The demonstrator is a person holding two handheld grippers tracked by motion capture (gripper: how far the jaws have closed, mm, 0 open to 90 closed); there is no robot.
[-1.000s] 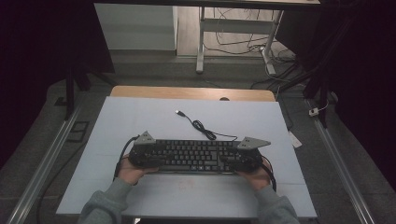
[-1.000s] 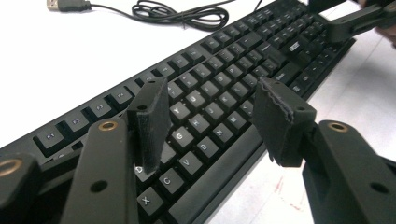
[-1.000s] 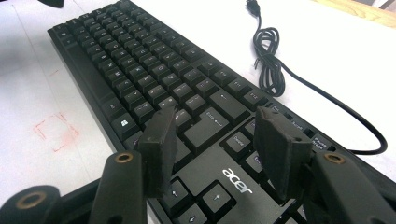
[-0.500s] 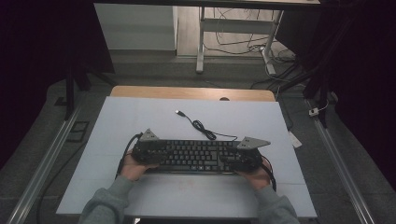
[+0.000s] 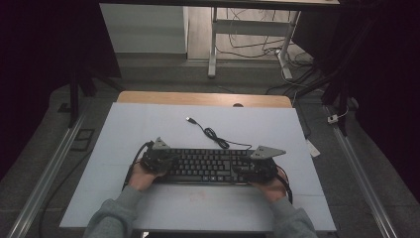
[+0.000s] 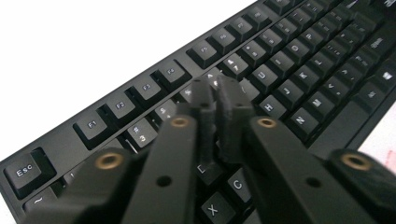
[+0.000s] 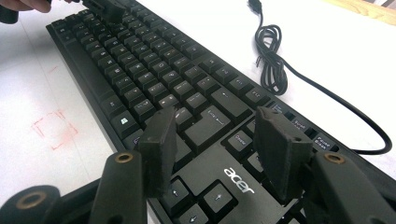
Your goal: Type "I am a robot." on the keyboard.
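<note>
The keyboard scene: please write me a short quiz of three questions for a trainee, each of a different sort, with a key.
1. True or false: the left hand-held gripper has its jaws closed together over the keyboard.
2. Multiple choice: where does the keyboard's cable lie? A) coiled loosely on the table behind the keyboard B) wound around the right hand-held gripper C) hanging off the table's front edge
3. Fill in: in the right gripper view, the right hand-held gripper has its jaws ____, above the keys near the "acer" logo.

Key: 1 true; 2 A; 3 open
</note>
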